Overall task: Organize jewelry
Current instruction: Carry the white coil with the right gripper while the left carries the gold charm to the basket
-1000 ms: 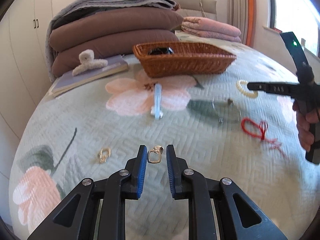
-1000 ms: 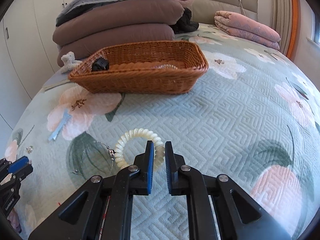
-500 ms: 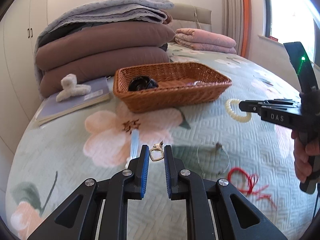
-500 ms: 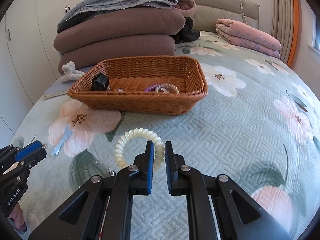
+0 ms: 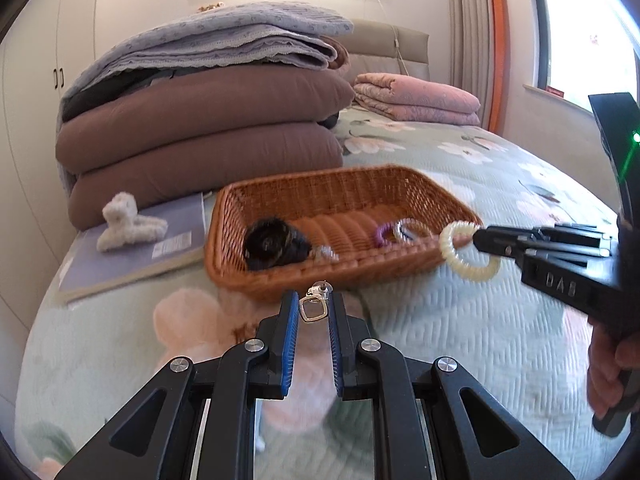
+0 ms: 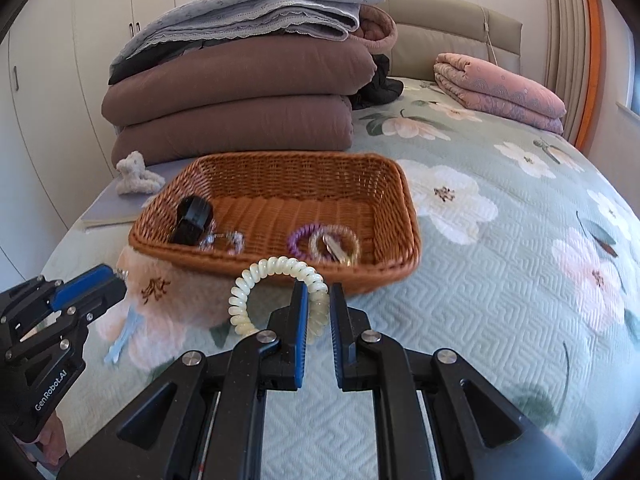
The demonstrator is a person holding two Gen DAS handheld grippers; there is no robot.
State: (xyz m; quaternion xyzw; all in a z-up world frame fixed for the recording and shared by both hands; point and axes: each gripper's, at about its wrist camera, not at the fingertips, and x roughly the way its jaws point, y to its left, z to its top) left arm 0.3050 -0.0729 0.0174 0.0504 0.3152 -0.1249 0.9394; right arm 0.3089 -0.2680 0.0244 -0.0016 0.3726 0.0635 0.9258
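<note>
My left gripper (image 5: 313, 308) is shut on a small gold earring (image 5: 313, 307) and holds it in the air just in front of the wicker basket (image 5: 240, 272). My right gripper (image 6: 319, 300) is shut on a cream spiral hair tie (image 6: 256, 276) and holds it above the bed near the basket's (image 6: 404, 200) front rim. In the left wrist view the hair tie (image 5: 468, 272) hangs at the basket's right corner. The basket holds a black hair clip (image 6: 192, 220), a purple ring (image 6: 300, 236) and other small pieces.
A stack of brown duvets (image 6: 232, 120) under a lilac blanket stands behind the basket. A fluffy white claw clip (image 5: 128, 224) lies on a lilac book (image 5: 100, 256) at the left. A pale blue clip (image 6: 120, 340) lies on the floral bedspread. Folded pink blankets (image 6: 500, 88) lie at the back right.
Both grippers have risen and moved toward the basket with their loads. The earring was lifted off the bedspread; the hair tie now hangs near the basket's front rim.
</note>
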